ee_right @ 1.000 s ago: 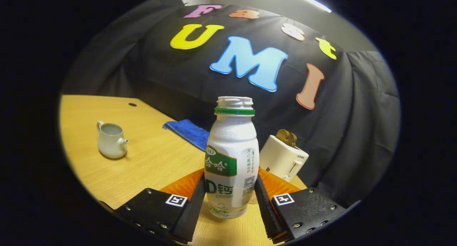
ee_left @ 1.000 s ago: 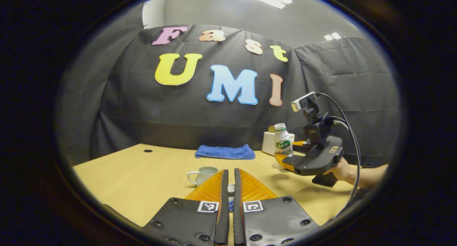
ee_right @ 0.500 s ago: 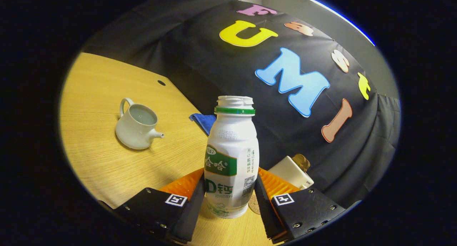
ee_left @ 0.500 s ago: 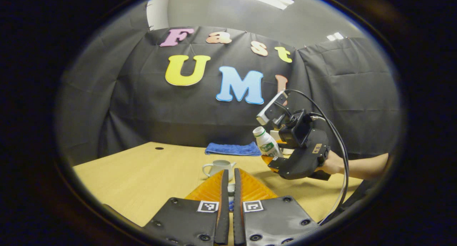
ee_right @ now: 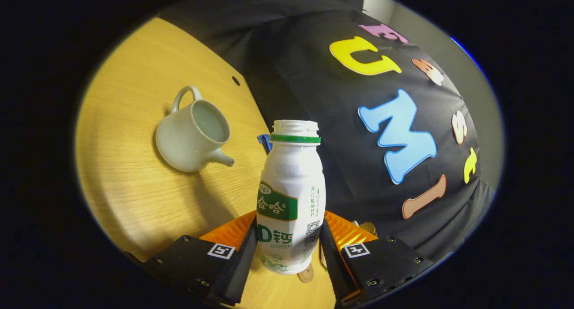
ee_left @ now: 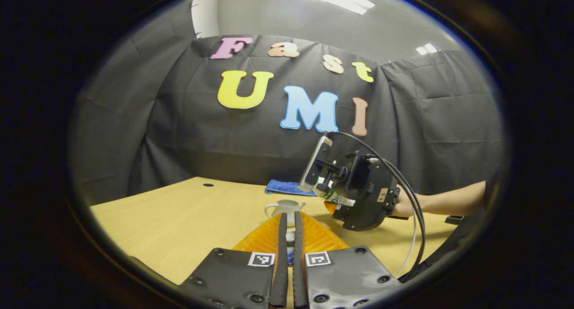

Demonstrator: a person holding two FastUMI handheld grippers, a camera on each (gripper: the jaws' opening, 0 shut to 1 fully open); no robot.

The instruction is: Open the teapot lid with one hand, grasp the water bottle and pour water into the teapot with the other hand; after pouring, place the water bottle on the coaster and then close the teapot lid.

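Note:
The white teapot [ee_right: 193, 136] stands on the wooden table [ee_right: 121, 197] with its lid off and its mouth bare. My right gripper [ee_right: 289, 217] is shut on the white water bottle [ee_right: 291, 188], which has no cap. In the left gripper view the right gripper [ee_left: 334, 203] holds the bottle [ee_left: 331, 195] tilted toward the teapot [ee_left: 284, 207], just to its right and slightly above. My left gripper [ee_left: 289, 215] is nearly closed, with a small white piece, the teapot lid [ee_left: 290, 237], pinched between its fingers, nearer than the teapot.
A folded blue towel [ee_left: 284, 188] lies at the table's back edge behind the teapot. A small round brown coaster [ee_right: 306, 274] peeks out under the bottle. A person's forearm [ee_left: 448, 203] reaches in from the right, trailing a black cable.
The right gripper has carried the bottle leftward to the teapot and tipped it toward the pot. The left gripper has kept its hold and barely moved.

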